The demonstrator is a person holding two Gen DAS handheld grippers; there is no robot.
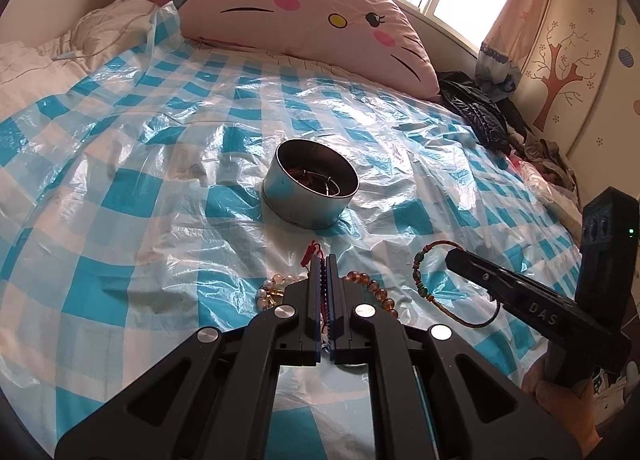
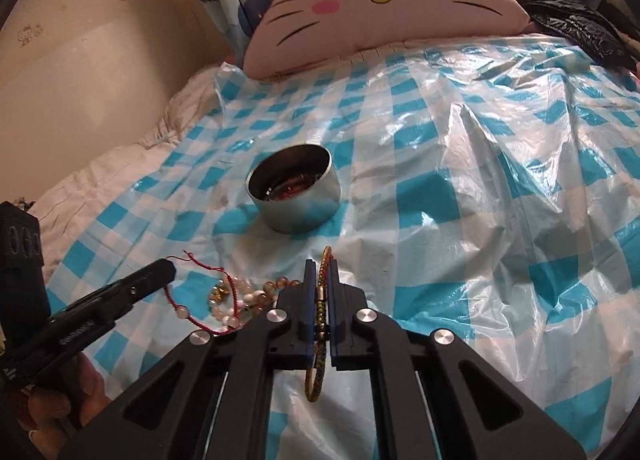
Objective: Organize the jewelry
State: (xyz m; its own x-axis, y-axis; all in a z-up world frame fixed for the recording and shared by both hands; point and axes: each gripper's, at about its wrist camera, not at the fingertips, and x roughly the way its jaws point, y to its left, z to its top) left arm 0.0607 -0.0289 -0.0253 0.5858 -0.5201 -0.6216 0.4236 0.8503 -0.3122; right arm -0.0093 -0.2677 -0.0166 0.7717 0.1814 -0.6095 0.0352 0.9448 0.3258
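A round metal tin (image 1: 310, 189) with jewelry inside stands on the checked bed cover; it also shows in the right wrist view (image 2: 294, 193). My left gripper (image 1: 323, 262) is shut on a red cord bracelet (image 1: 312, 252), low over the cover. Under and beside it lie a pale bead bracelet (image 1: 266, 292) and an amber bead bracelet (image 1: 376, 290). My right gripper (image 2: 321, 266) is shut on a multicoloured braided bracelet (image 2: 322, 300), which also shows in the left wrist view (image 1: 424, 284). The red cord bracelet (image 2: 200, 288) and beads (image 2: 236, 300) lie to its left.
A blue-and-white checked plastic sheet (image 1: 160, 187) covers the bed. A pink cat-face pillow (image 1: 316, 15) lies at the head. Dark clothes (image 1: 480, 115) pile at the far right by a wardrobe (image 1: 580, 59). A white quilt (image 1: 48, 55) is bunched at the left.
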